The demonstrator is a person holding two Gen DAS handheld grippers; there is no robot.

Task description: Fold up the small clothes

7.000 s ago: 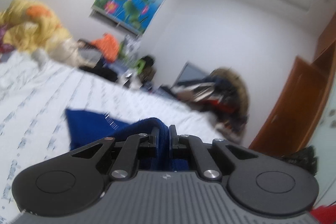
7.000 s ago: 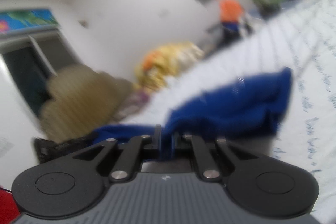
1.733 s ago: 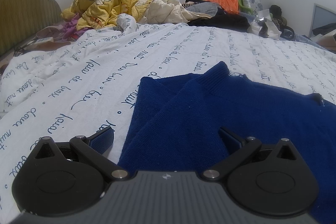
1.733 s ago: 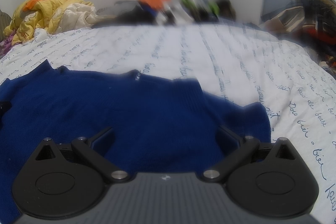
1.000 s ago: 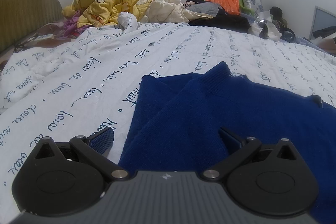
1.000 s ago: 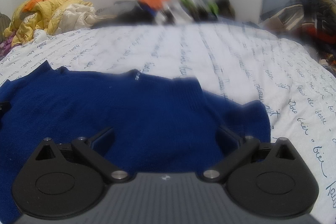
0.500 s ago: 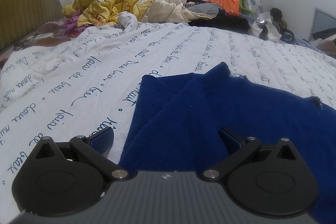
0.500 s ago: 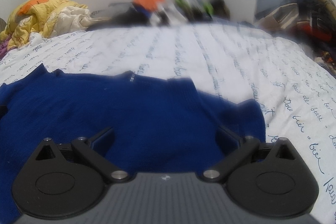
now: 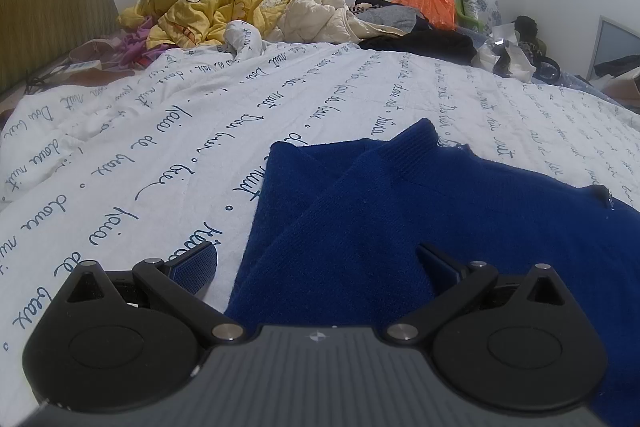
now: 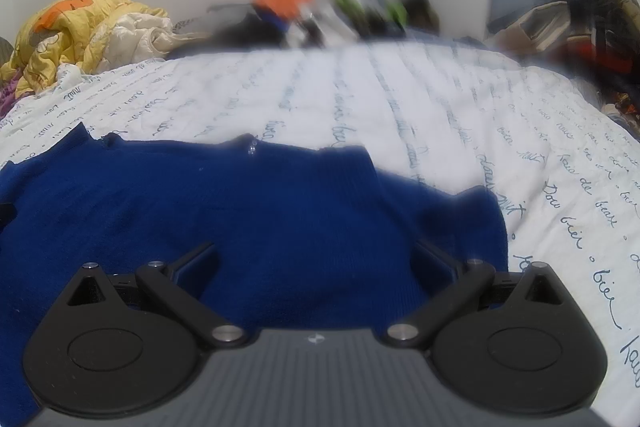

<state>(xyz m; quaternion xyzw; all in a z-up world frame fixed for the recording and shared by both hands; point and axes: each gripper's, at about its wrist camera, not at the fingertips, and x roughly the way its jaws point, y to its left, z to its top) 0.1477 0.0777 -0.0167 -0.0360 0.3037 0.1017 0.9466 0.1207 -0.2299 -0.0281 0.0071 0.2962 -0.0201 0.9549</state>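
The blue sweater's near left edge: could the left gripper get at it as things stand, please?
Probably yes. The left gripper is open right over the blue sweater, its fingers straddling the left edge on the bedsheet, with nothing lying between them.

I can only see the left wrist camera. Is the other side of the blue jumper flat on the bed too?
Observer: Yes. In the right wrist view the blue jumper lies spread on the white bedsheet, with one sleeve folded in over the body on that side.
Operator: Is the right hand-held gripper holding it?
Observer: No. The right hand-held gripper is open, its fingers spread above the jumper.
Operator: What is past the bed over there?
Observer: A heap of dark clothes sits at the far right, beyond the bed's edge.
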